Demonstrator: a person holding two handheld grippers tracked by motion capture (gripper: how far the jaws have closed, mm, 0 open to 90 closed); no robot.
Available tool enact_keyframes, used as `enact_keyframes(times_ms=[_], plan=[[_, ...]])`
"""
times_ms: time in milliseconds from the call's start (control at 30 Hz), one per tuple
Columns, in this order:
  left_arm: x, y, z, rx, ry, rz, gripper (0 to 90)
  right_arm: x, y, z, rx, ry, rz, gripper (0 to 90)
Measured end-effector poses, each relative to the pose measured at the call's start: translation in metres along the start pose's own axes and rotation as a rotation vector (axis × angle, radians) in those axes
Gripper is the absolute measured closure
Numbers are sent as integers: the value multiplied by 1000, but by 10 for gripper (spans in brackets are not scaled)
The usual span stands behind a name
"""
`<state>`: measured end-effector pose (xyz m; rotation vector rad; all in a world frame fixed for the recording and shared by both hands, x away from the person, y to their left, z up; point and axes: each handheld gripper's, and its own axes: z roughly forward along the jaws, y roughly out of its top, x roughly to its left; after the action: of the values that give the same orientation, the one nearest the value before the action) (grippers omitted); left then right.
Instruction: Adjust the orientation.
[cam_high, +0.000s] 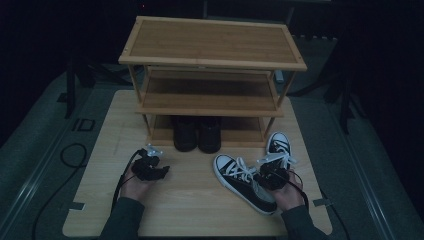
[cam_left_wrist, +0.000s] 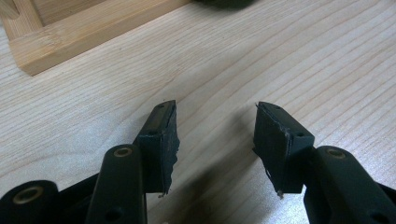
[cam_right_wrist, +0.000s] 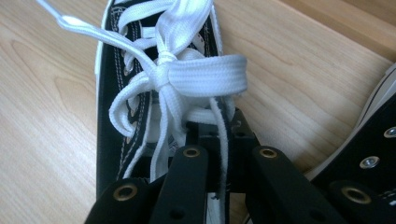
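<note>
Right gripper (cam_right_wrist: 219, 140) pinched shut on the lace (cam_right_wrist: 219, 116) of the near sneaker (cam_high: 243, 181) lying on the desk (cam_high: 190, 200) right of the rack (cam_high: 212, 75), probably to lift it, left gripper (cam_left_wrist: 215, 135) half-wide and empty, bottom-shelf boots (cam_high: 197, 134) too dark to read.
</note>
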<state>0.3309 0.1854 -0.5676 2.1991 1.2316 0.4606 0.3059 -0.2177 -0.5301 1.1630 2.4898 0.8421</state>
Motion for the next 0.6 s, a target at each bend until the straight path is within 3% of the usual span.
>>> enact_keyframes(times_ms=[133,333,533,600], plan=[[0,0,0,0,0,0,501,-1,2,1,-25,-8,40,883],[0,0,0,0,0,0,501,-1,2,2,-29,16,68,883],[0,0,0,-1,1,-1,501,-1,-1,1,-6,52,43,874],[0,0,0,-1,1,0,501,-2,-1,1,11,57,31,831]])
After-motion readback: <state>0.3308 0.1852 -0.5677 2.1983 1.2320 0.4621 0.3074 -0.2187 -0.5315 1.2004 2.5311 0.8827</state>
